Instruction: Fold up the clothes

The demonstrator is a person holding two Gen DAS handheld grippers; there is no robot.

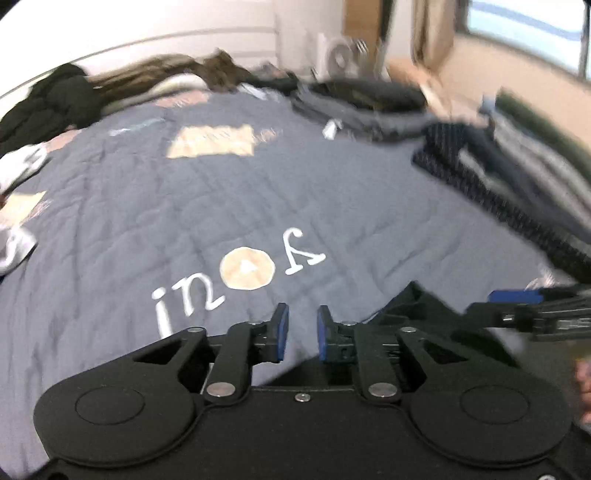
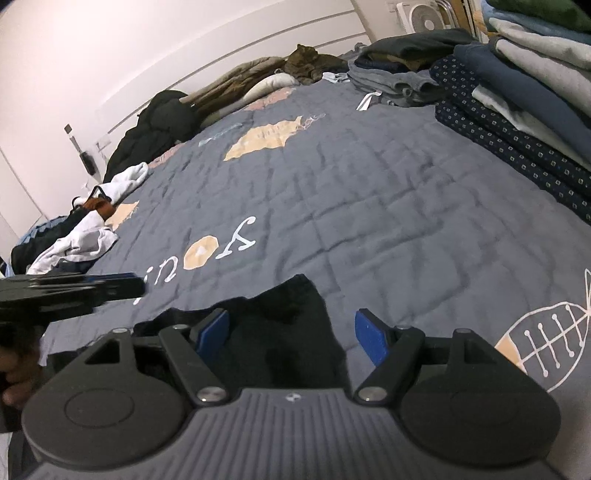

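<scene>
A black garment (image 2: 291,302) lies crumpled on the grey-blue quilt (image 2: 369,184) at the near edge of the bed. My right gripper (image 2: 291,334) is wide open just over it, a blue pad on either side of the cloth, not gripping. In the left wrist view the same black garment (image 1: 417,314) sits to the right of my left gripper (image 1: 303,332). That gripper hovers over bare quilt (image 1: 221,206), its pads a narrow gap apart with nothing between them. The left gripper's fingers (image 2: 110,286) show at the left edge of the right wrist view.
Stacks of folded clothes (image 2: 535,96) line the right side of the bed, with more folded clothes (image 2: 391,77) at the back. Unfolded white clothes (image 2: 85,232) and dark clothes (image 2: 155,122) lie along the left. A fan (image 2: 424,18) stands against the far wall.
</scene>
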